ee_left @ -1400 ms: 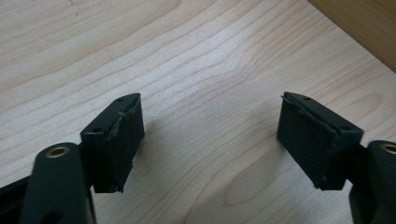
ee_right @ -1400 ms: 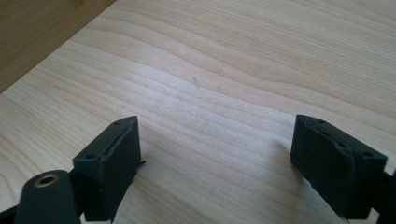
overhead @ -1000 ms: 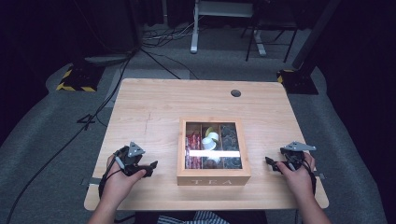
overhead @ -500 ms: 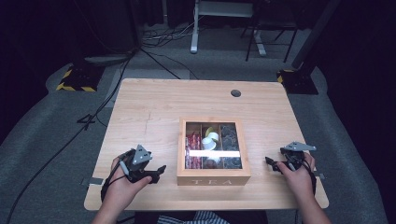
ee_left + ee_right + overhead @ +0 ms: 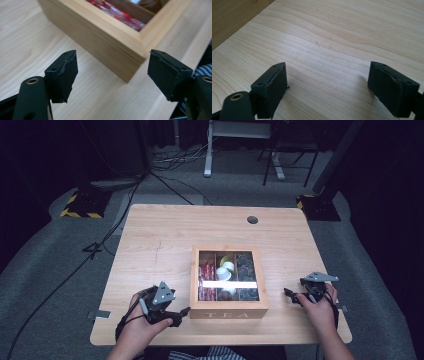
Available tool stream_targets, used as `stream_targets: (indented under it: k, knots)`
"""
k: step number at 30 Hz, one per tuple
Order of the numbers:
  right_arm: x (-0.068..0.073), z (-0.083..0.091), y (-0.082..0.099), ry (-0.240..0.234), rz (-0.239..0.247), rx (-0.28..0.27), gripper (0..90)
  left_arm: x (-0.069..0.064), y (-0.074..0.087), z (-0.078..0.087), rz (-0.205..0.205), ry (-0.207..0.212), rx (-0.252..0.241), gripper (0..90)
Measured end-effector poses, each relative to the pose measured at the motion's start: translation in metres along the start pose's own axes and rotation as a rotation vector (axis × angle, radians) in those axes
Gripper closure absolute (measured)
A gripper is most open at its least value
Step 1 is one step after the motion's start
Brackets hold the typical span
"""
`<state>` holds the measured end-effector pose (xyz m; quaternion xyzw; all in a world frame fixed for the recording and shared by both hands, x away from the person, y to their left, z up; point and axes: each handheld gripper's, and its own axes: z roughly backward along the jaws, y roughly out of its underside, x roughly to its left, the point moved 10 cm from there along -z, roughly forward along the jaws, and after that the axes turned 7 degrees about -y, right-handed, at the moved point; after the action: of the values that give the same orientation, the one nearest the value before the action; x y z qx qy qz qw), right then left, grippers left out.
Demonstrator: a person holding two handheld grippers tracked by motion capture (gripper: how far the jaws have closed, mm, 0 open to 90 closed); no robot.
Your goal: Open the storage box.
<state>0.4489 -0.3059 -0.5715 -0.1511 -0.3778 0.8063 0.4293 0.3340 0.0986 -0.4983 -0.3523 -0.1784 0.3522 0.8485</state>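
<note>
pale wooden table (image 5: 165, 245), grey carpet (image 5: 60, 265), dark room

A glare strip across the tea box (image 5: 228, 306) lid hides some contents; the small items inside are too tiny to identify. The left gripper view crops the box's far side.

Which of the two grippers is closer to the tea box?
The left gripper. Its jaws sit just off the front left corner of the tea box, which also looms near them in the left gripper view. The right gripper sits farther off the box's right side.
</note>
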Motion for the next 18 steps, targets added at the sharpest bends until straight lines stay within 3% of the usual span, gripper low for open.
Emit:
stream_targets:
  k: [4,7,8,18]
  knots:
    - [0.001,0.000,0.000,-0.003,0.000,0.002,15.6,-0.009,0.008,-0.012,-0.004,0.026,0.041,25.2]
    - [0.001,0.000,0.000,-0.008,0.004,0.002,15.6,-0.014,0.016,-0.018,-0.055,0.021,0.095,33.3]
    - [0.001,0.000,0.000,-0.009,0.004,0.001,15.7,-0.015,0.017,-0.019,-0.056,0.027,0.103,35.3]
    - [0.001,0.000,0.000,-0.010,0.005,0.002,15.7,-0.020,0.012,-0.015,0.006,0.081,0.075,64.5]
